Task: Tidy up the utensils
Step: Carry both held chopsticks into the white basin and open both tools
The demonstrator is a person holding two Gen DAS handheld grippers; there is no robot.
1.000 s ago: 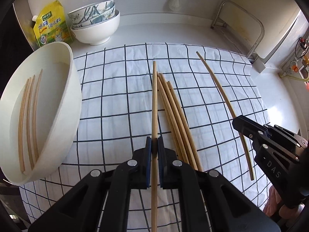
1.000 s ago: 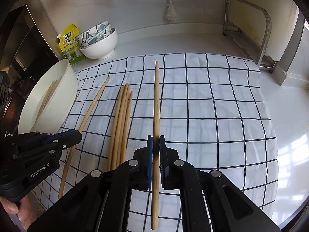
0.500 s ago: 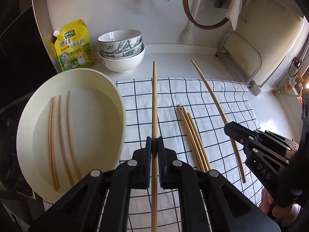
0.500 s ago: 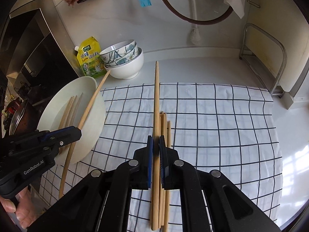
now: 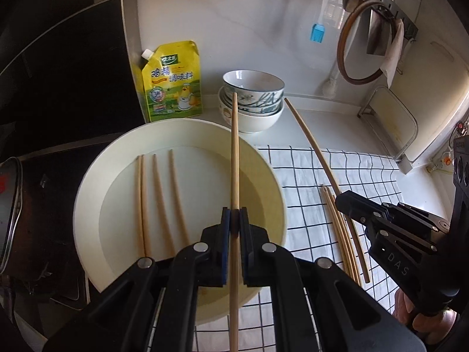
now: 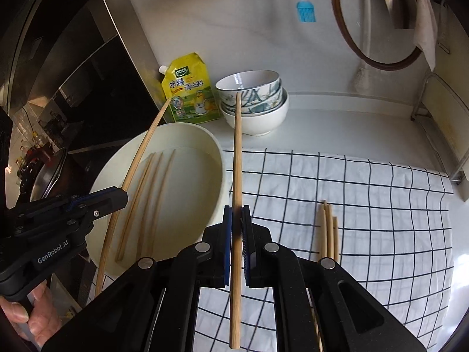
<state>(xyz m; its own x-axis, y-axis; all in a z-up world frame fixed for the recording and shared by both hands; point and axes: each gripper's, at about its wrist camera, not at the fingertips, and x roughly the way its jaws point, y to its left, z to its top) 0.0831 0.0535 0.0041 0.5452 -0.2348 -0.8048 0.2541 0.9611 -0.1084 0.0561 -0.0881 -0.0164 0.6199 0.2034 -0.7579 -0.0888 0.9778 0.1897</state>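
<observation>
My left gripper (image 5: 234, 220) is shut on a bamboo chopstick (image 5: 235, 158) and holds it above the large white bowl (image 5: 88, 205), which has several chopsticks (image 5: 158, 193) lying in it. My right gripper (image 6: 236, 214) is shut on another chopstick (image 6: 238, 152), held in the air just right of the bowl's rim (image 6: 219, 176) over the checked cloth (image 6: 366, 205). Three chopsticks (image 6: 329, 228) lie together on the cloth. The left gripper also shows in the right wrist view (image 6: 117, 196), and the right gripper in the left wrist view (image 5: 346, 202).
A stack of patterned bowls (image 5: 252, 99) and a yellow seasoning pouch (image 5: 173, 82) stand against the back wall. A dark stove top (image 5: 58, 88) lies left of the white bowl. A metal rack (image 5: 392, 126) stands at the right. A blue brush (image 6: 306, 10) hangs on the wall.
Both grippers have lifted their chopsticks off the cloth and moved left. The left one has gone from over the cloth to over the white bowl; the right one has reached the bowl's rim.
</observation>
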